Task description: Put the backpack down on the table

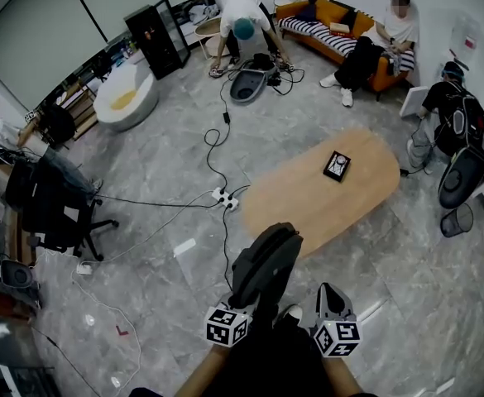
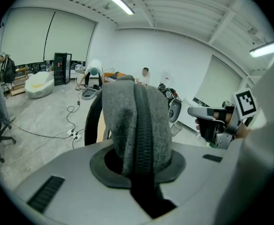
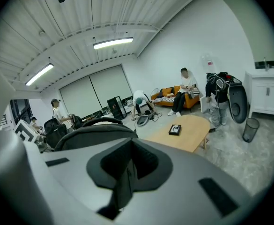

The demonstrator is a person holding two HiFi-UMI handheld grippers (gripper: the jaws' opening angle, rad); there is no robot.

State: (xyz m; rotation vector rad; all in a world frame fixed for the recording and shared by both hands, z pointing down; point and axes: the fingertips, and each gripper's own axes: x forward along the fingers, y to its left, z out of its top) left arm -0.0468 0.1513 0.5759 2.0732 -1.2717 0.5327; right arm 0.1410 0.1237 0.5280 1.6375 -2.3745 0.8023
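Observation:
The dark grey backpack (image 1: 262,263) hangs in the air just short of the near end of the oval wooden table (image 1: 308,197). My left gripper (image 1: 256,301) is shut on it. In the left gripper view grey fabric and a black zipper band (image 2: 137,125) fill the space between the jaws. My right gripper (image 1: 328,292) is to the right of the bag and apart from it. Its jaws look shut, with nothing between them (image 3: 127,172). In the right gripper view the backpack (image 3: 87,132) rises at the left and the table (image 3: 183,132) lies ahead.
A small black box (image 1: 337,165) lies on the table's far half. A power strip with cables (image 1: 223,198) lies on the floor left of the table. An office chair (image 1: 55,213) stands at the left and a bin (image 1: 457,220) at the right. People are by the orange sofa (image 1: 333,23).

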